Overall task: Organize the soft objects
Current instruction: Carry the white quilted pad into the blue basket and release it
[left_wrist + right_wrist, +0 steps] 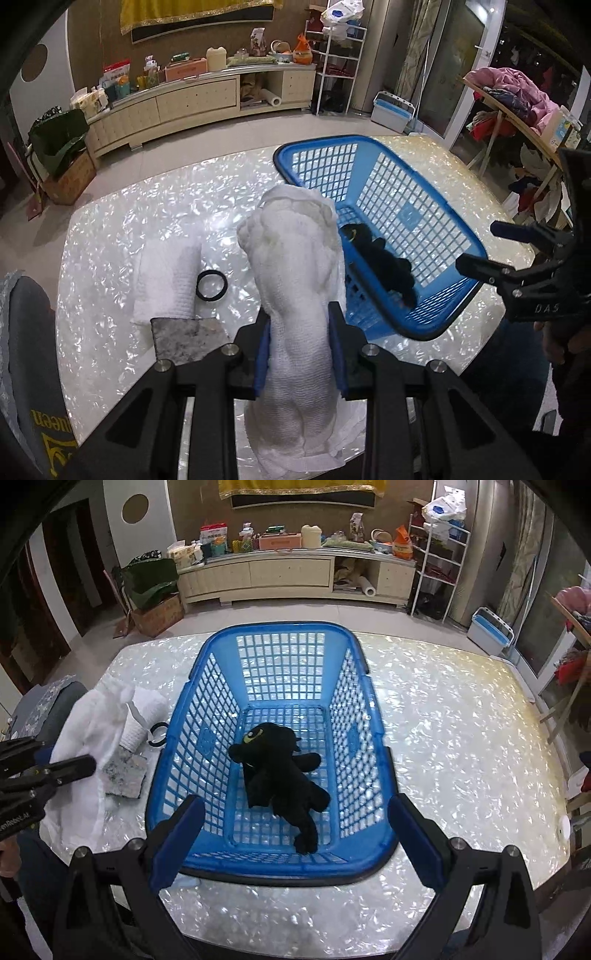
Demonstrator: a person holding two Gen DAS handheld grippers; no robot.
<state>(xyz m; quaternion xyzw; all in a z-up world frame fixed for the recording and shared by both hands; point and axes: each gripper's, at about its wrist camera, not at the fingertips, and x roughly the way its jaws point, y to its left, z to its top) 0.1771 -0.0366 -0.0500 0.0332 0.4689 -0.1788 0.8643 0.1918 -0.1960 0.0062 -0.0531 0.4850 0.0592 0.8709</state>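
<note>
My left gripper (300, 332) is shut on a white towel (295, 266) and holds it up over the table, just left of the blue basket (373, 147). The same towel (85, 731) and left gripper (70, 766) show at the left of the right wrist view. A black plush toy (280, 768) lies on the floor of the blue basket (273, 867); it also shows in the left wrist view (384, 266). My right gripper (295, 819) is open and empty, just above the basket's near rim. It shows at the right in the left wrist view (480, 247).
On the pearly white table (461, 738) left of the basket lie a folded white waffle cloth (166, 280), a black ring (211, 285) and a grey stone-like tile (188, 338). A grey chair back (26, 350) stands at the table's left edge.
</note>
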